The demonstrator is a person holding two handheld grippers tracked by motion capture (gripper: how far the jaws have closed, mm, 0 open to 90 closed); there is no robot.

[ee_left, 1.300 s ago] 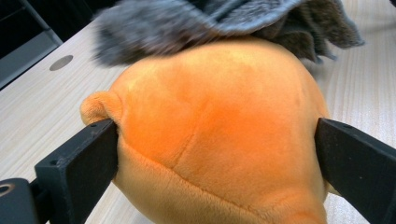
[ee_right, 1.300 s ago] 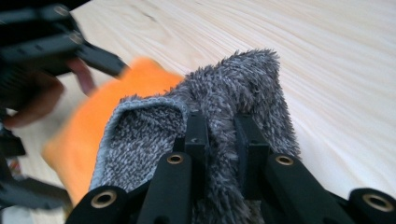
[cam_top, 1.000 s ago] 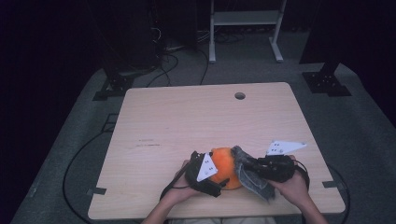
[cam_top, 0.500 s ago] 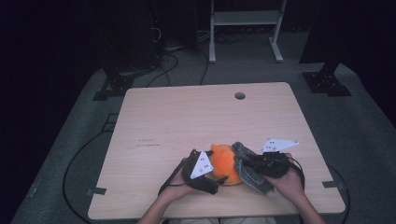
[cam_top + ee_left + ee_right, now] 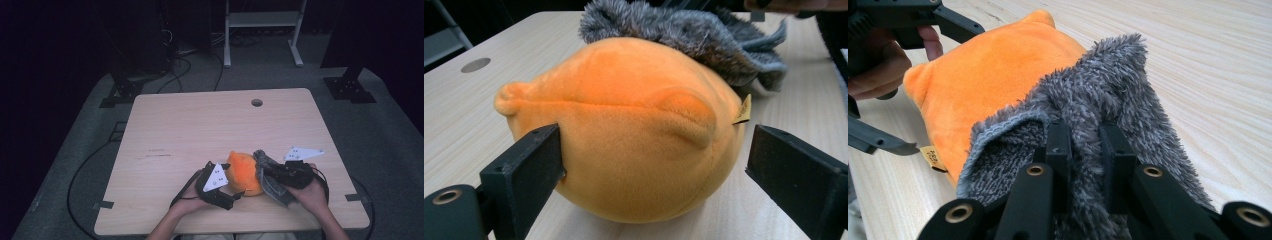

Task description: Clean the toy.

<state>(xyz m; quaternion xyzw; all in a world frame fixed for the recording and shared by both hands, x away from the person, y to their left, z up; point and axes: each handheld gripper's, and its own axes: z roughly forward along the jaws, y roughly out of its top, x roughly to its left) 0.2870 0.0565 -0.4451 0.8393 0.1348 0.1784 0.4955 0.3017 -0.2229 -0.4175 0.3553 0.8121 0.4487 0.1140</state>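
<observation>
**Two hand-held tongs at an orange plush and a grey fuzzy cloth**

Near edge of a light wood tabletop (image 5: 200, 130), seen from above: a person's forearms come in from the bottom, one gripper per hand. Left tongs (image 5: 235, 192) sit at the L side of a round orange plush toy (image 5: 245, 172). In the left gripper view the two black jaws stand spread wide around the plush (image 5: 624, 135) – one jaw touching its side, the other just clear of it, not squeezing. A small tan tag (image 5: 742, 110) sticks out near that free jaw.

Right tongs (image 5: 267, 175) are just R of the plush. In the right gripper view the jaws are pinched tight on a grey fuzzy cloth (image 5: 1098, 115), w/ fabric bunched between & around them. The cloth drapes against the plush's side, touching it.

Farther off – bare wood, then a round cable hole (image 5: 257, 102) near the far edge. Beyond the tabletop: grey floor, black cables, a white metal stand (image 5: 262, 30).
</observation>
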